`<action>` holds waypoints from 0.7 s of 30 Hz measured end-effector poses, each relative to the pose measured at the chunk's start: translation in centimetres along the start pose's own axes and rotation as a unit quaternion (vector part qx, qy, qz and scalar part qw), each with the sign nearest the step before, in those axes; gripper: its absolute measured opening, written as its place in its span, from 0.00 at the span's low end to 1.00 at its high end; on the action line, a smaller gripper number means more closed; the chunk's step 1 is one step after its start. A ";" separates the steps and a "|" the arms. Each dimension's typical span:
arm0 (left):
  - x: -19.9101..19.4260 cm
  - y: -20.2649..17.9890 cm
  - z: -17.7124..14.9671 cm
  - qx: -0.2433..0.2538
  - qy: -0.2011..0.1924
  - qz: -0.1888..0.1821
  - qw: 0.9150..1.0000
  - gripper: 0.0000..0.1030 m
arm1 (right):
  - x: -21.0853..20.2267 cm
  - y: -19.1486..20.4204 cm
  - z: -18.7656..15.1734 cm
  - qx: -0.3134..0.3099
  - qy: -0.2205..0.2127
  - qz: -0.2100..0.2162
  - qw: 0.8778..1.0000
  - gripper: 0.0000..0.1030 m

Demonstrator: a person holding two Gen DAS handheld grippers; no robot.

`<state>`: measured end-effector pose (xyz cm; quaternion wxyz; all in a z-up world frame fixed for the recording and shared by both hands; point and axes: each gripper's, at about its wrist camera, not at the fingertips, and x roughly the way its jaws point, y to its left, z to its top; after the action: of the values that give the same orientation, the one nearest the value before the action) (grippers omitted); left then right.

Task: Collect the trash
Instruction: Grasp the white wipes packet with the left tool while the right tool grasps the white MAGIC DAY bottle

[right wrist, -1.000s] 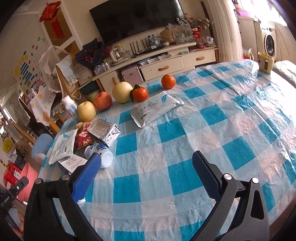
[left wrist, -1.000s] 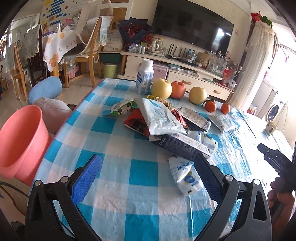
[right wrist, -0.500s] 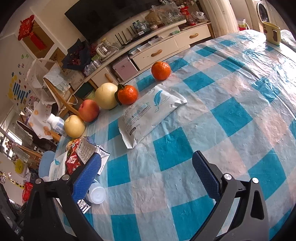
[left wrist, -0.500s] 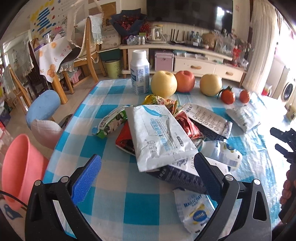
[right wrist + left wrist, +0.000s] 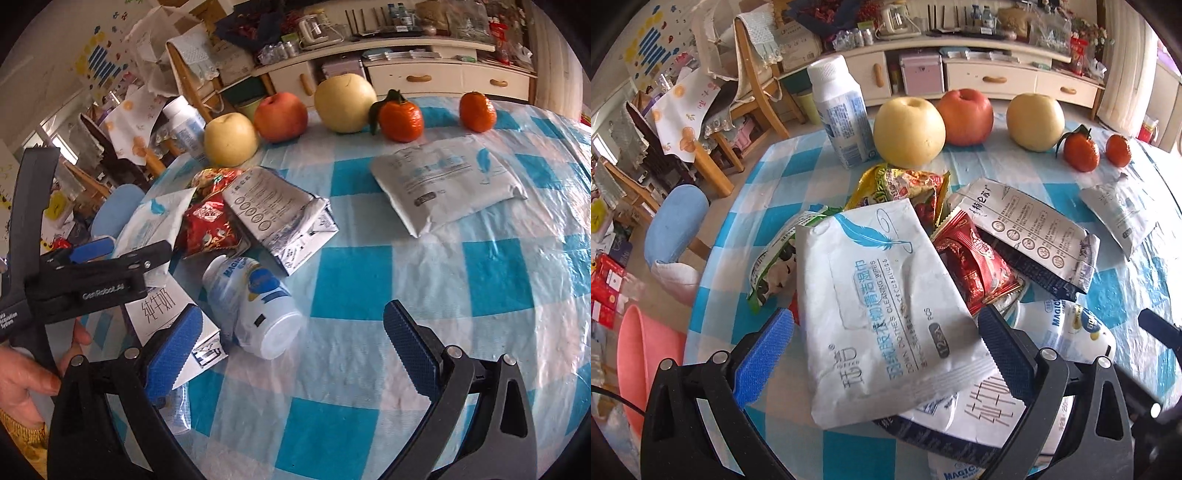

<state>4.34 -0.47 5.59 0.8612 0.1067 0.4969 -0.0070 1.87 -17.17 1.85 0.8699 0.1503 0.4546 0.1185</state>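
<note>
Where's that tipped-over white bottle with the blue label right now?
In the right wrist view the tipped-over bottle lies on its side just ahead of the right gripper, nearer its left finger, between the milk carton and the silver pouch.

The left tool [image 5: 882, 354] hangs wide open over a white wipes pack [image 5: 882, 295], one blue pad either side of its near end. The pack tops a heap of trash on the checked worktop [image 5: 764, 173]: a red snack wrapper [image 5: 975, 258], a grey pouch [image 5: 1030, 225], a toppled white bottle [image 5: 1067, 328]. Behind stand an upright bottle [image 5: 842, 110], two pears [image 5: 908, 133], an apple [image 5: 966, 116] and two tangerines [image 5: 1080, 153].
</note>
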 end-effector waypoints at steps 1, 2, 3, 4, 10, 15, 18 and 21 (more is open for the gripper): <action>0.3 0.0 0.3 0.000 0.005 0.001 1.000 0.96 | 0.2 0.3 -0.1 -0.005 0.003 0.001 1.000 0.95; 0.4 0.0 0.4 0.000 0.008 0.003 1.000 0.96 | 0.4 0.5 0.0 -0.010 0.006 0.001 1.000 0.95; 0.8 -0.1 0.6 0.003 0.013 0.008 1.000 0.96 | 0.7 0.6 0.0 -0.014 0.008 0.001 1.000 0.94; 1.0 -0.1 0.7 0.005 0.017 0.012 1.000 0.96 | 0.9 0.8 0.0 -0.018 0.010 0.001 1.000 0.93; 2.8 0.3 0.9 -0.003 0.046 0.019 0.999 0.96 | 1.9 1.2 0.1 -0.029 0.021 0.012 0.999 0.82; 3.9 1.3 0.3 -0.021 0.050 0.007 0.999 0.96 | 1.8 1.6 0.1 -0.037 0.020 0.021 0.999 0.74; 3.8 1.7 0.0 -0.028 0.042 -0.001 0.999 0.92 | 1.8 1.6 0.1 -0.037 0.022 0.031 0.999 0.68; 3.5 1.7 -0.2 -0.026 0.033 -0.009 0.999 0.91 | 1.8 1.7 0.1 -0.037 0.022 0.041 0.998 0.62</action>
<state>6.14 1.56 2.84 0.8464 0.0802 0.5264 0.0013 2.85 -14.99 1.18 0.8589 0.1341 0.4627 0.1736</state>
